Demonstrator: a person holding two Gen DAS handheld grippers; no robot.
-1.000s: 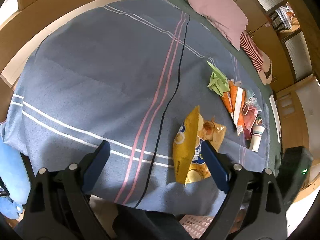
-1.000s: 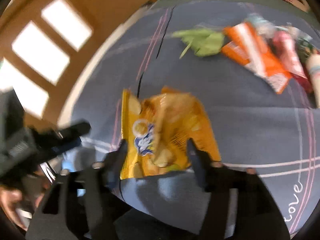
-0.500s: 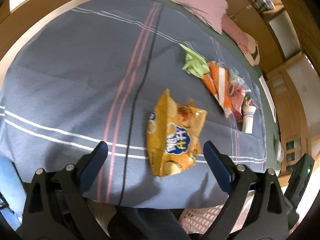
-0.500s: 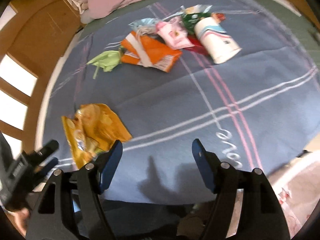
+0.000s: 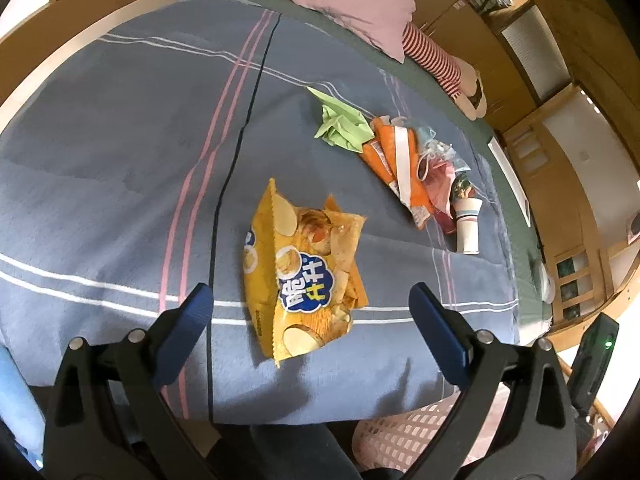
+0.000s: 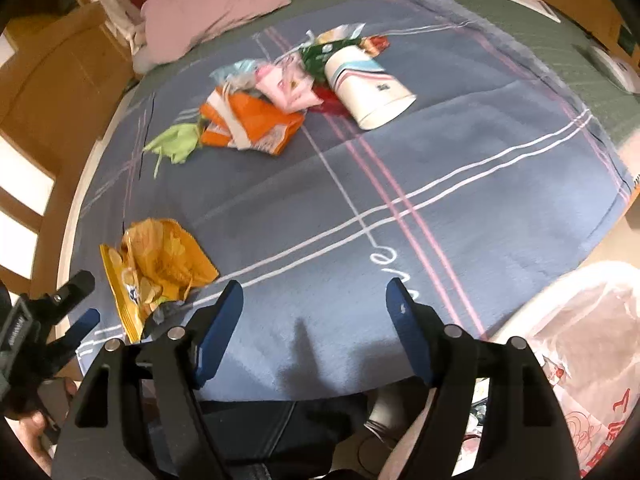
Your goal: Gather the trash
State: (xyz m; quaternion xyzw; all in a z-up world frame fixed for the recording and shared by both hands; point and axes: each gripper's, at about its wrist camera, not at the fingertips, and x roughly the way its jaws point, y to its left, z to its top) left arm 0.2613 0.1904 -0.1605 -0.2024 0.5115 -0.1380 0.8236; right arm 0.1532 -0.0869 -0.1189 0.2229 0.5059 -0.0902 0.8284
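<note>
Swung off the yellow chip bag [image 5: 302,276], right gripper [image 6: 314,312] and left gripper [image 5: 310,306] have just been opening, both empty; next: grasp the bag.

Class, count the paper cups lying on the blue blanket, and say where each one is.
1. The paper cup lies tipped on its side at the end of the wrapper pile; others may be hidden under that pile.

Soft, warm indoor light, strong fisheye bending and dark vignette at edges, slight blur in right view.
</note>
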